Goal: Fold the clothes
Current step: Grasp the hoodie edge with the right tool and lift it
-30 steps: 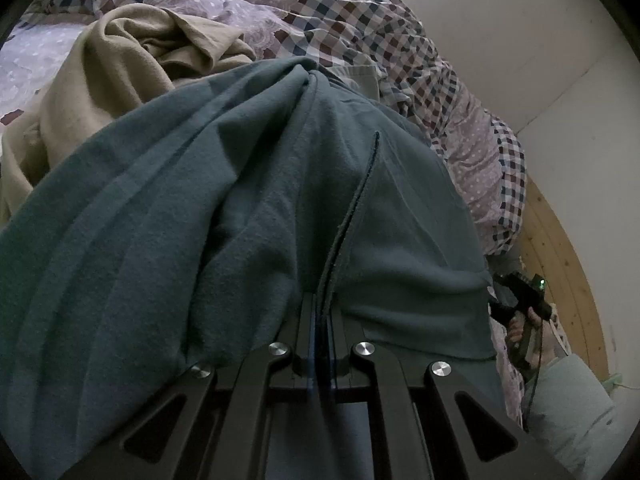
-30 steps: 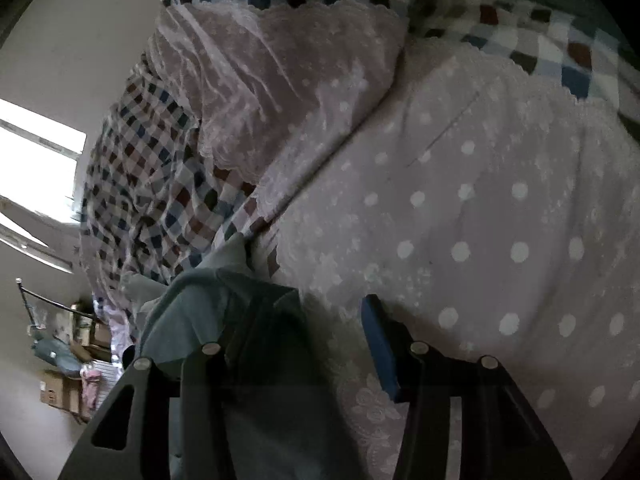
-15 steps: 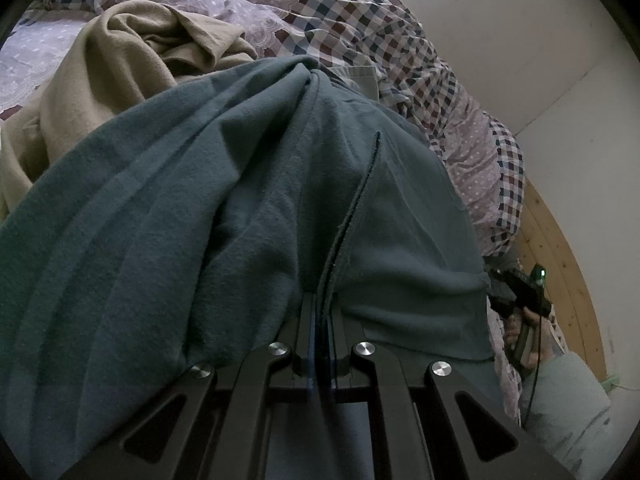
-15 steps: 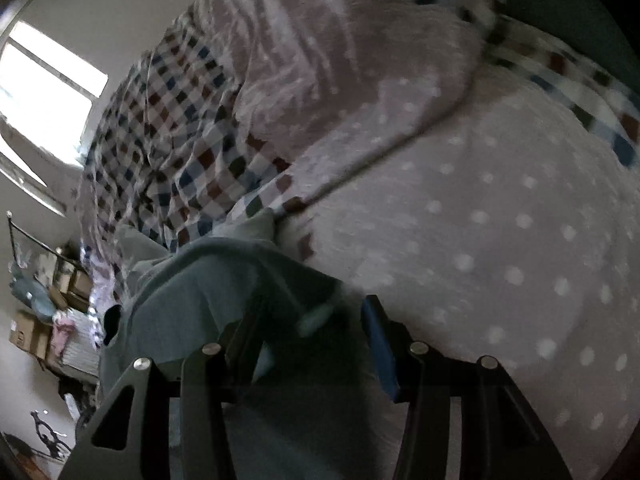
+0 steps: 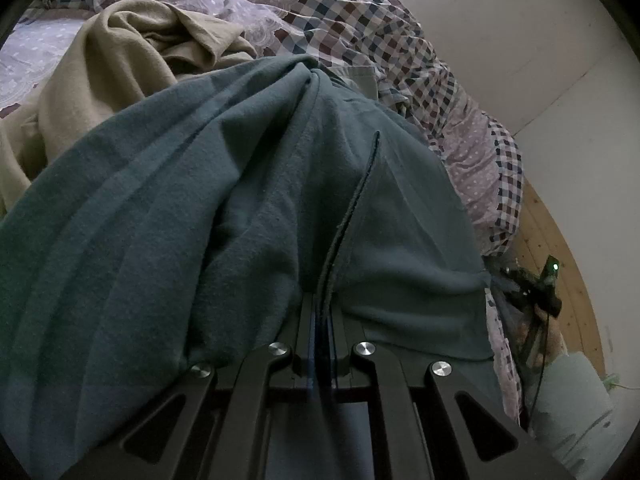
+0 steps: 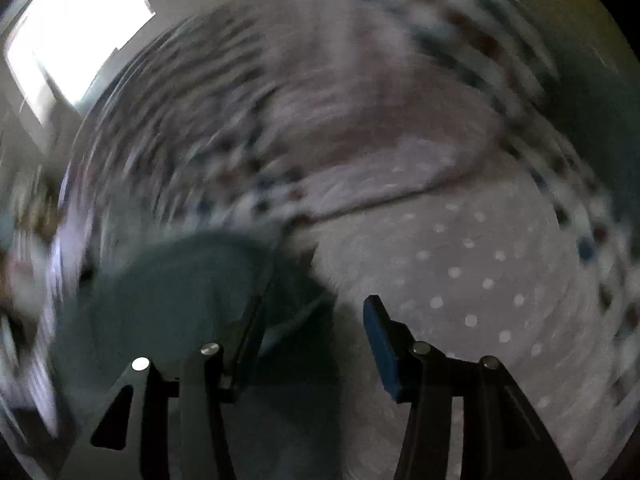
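A teal fleece garment (image 5: 200,220) fills the left wrist view, draped over the bed. My left gripper (image 5: 322,308) is shut on a seamed edge of it, which runs up from between the pads. In the blurred right wrist view the same teal garment (image 6: 172,280) lies bunched at the lower left, over the left finger (image 6: 248,320). My right gripper (image 6: 314,304) is open; its blue right pad (image 6: 380,344) stands bare and apart from the cloth. The right gripper (image 5: 536,288) also shows at the garment's right corner, a green light on it.
A crumpled beige garment (image 5: 112,64) lies behind the teal one. A plaid and pale dotted bedcover (image 5: 360,32) spreads across the bed, with the dotted sheet (image 6: 460,260) under my right gripper. Wooden floor (image 5: 560,232) and a white wall lie right; a bright window (image 6: 76,28) is upper left.
The right gripper has rolled and lifted, so its view has swung and blurred; the teal cloth stays by its left finger. The left gripper and its grip have not changed.
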### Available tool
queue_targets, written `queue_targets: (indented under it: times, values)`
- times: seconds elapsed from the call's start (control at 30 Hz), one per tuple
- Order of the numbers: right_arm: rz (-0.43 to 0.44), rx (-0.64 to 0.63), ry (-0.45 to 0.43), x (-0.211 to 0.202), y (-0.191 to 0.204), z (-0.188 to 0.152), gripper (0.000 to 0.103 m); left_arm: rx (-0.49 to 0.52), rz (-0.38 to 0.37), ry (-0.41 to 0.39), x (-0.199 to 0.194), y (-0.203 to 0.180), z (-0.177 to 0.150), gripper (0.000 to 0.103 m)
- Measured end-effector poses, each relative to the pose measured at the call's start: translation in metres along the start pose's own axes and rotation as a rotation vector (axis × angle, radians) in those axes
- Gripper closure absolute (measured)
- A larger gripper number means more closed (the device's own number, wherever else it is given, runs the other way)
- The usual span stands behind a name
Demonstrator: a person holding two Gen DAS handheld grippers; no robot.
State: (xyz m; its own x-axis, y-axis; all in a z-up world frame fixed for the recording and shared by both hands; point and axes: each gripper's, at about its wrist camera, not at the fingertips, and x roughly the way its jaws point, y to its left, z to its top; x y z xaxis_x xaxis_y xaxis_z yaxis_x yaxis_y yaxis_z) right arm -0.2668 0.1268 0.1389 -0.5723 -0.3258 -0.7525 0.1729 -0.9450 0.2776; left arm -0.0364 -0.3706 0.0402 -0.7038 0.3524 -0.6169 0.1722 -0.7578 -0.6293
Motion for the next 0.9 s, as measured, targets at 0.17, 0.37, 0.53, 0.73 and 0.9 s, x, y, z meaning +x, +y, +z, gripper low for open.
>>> queue_targets:
  times: [0.17,0.37,0.53,0.73,0.9]
  values:
    - [0.128,-0.431,0.068,-0.011,0.08,-0.025,0.053,0.002,0.001,-0.002,0.0,-0.001,0.0,0.097]
    - [0.077,-0.787,0.193,0.006,0.156,-0.055,0.072,0.0,0.001,-0.002,-0.001,-0.001,0.0,0.097]
    - [0.181,-0.827,0.231,0.013,0.201,-0.053,0.072,-0.003,-0.004,-0.002,-0.001,0.0,0.001,0.097]
    - [0.229,-0.975,0.297,0.04,0.276,-0.064,0.072,-0.008,-0.01,-0.002,-0.002,0.002,0.001,0.097]
    - [0.199,-1.06,0.37,0.066,0.302,-0.076,0.076,-0.013,-0.014,-0.002,-0.001,0.003,0.0,0.097]
